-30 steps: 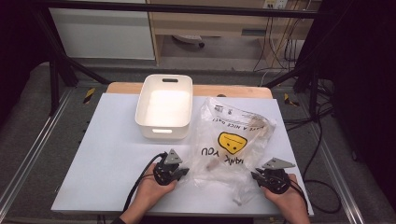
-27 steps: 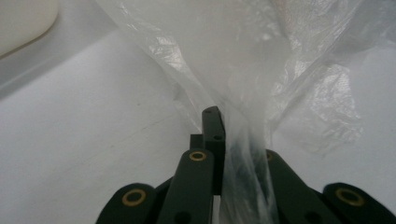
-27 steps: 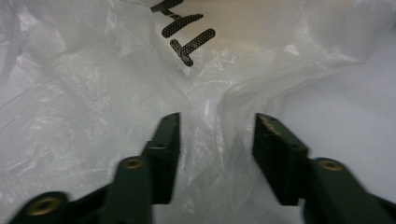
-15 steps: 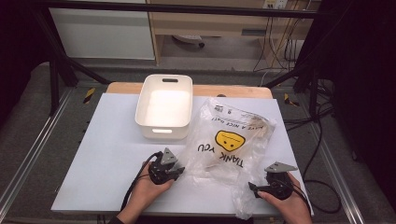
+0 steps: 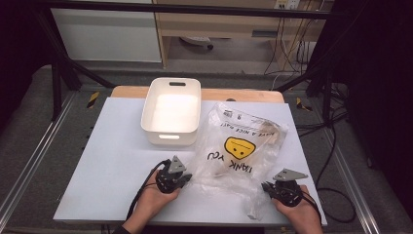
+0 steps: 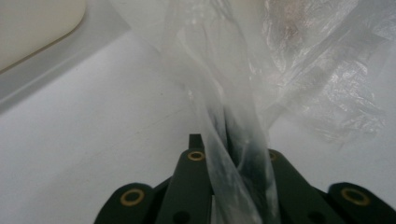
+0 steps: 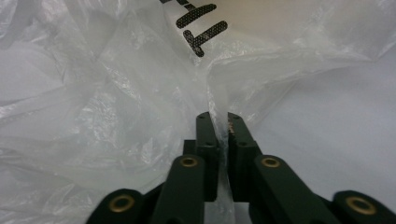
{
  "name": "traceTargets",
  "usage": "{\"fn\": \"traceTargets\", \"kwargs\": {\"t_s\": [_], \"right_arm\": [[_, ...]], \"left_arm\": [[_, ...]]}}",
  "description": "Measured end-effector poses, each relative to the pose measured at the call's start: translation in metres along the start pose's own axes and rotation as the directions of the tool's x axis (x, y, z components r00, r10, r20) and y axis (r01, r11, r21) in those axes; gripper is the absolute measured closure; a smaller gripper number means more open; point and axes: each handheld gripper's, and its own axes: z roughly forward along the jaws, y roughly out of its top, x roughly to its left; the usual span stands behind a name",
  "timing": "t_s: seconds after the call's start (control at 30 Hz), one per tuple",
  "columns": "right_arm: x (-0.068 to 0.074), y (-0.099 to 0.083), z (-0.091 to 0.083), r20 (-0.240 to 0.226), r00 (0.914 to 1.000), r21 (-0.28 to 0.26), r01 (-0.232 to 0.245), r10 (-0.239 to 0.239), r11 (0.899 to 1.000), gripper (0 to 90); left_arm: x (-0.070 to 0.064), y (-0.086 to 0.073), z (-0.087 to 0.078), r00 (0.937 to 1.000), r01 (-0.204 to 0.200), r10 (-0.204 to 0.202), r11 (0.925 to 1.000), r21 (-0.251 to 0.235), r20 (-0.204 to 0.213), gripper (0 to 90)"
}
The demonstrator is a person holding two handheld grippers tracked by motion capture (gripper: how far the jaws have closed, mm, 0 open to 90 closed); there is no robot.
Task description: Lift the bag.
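White table bears a tub (white) and plastic bag

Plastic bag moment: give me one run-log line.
left gripper: shut on plastic bag | right gripper: shut on plastic bag | bag: on table, beside white bin

- Bin sits at the back of the worktop.
- Bag lies right of it, touching.
- Both tongs flank the bag's near edge.
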Motion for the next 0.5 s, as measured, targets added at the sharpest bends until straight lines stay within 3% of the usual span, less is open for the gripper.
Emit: {"fn": "traceTargets", "kwargs": {"t_s": [0.13, 0.33, 0.5], "right_arm": [[-0.002, 0.005, 0.003, -0.024, 0.9997, 0.005, -0.003, 0.003, 1.000, 90.0], [-0.001, 0.022, -0.002, -0.045, 0.9989, -0.055, -0.013, 0.010, 0.998, 90.0], [-0.008, 0.038, -0.011, -0.051, 0.9986, -0.093, -0.021, 0.016, 0.995, 90.0]], "left_arm": [[0.000, 0.002, 0.001, 0.9998, 0.010, -0.010, 0.9999, 0.003, 0.019, 90.0], [0.004, 0.013, -0.006, 0.9986, 0.027, -0.026, 0.9996, -0.012, 0.047, 90.0], [0.013, 0.025, -0.017, 0.9984, 0.037, -0.035, 0.9989, -0.030, 0.043, 90.0]]}}
